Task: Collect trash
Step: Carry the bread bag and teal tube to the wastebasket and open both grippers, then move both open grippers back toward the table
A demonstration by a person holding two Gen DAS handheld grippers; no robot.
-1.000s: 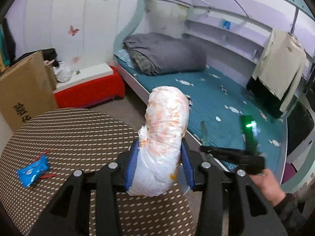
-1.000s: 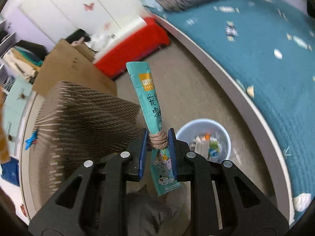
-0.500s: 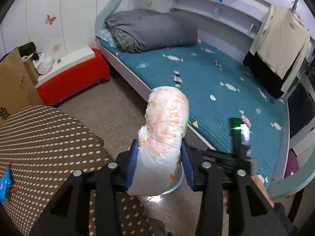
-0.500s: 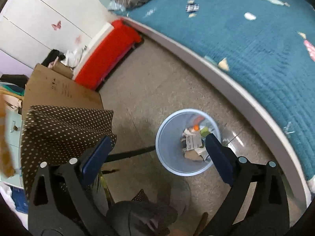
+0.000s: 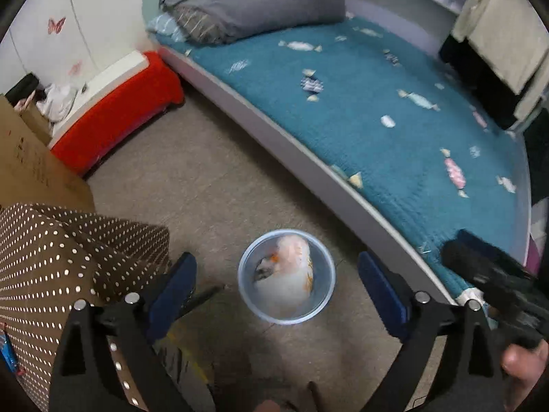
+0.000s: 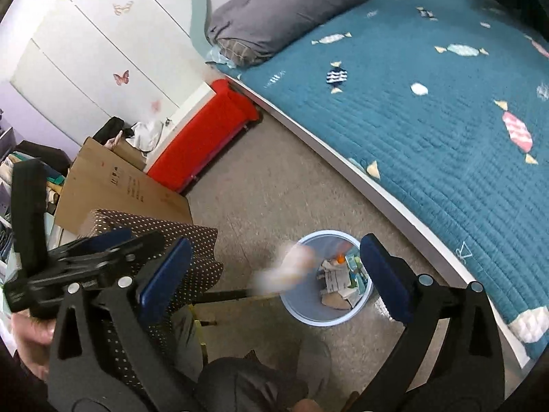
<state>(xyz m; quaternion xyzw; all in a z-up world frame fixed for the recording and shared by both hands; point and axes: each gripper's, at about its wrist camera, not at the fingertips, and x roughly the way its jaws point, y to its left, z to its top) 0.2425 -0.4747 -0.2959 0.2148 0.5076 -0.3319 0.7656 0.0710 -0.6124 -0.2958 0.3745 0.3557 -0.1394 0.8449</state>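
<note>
Both views are evenly lit by soft, diffuse indoor light with no visible source; colours read clearly on the teal bed (image 5: 394,110) and red bench (image 6: 206,144). Shadows are faint, a dim patch darkening the floor (image 5: 212,185) at the lower edge. Glare is slight, a pale sheen on the bed's white rim. Fisheye distortion bends the bed edge into an arc, and black vignetting fills all 4 corners. Motion blur smears the white wrapper (image 6: 288,271) above the bin (image 6: 308,312) and softens the right claw (image 5: 494,281) at the frame edge.
</note>
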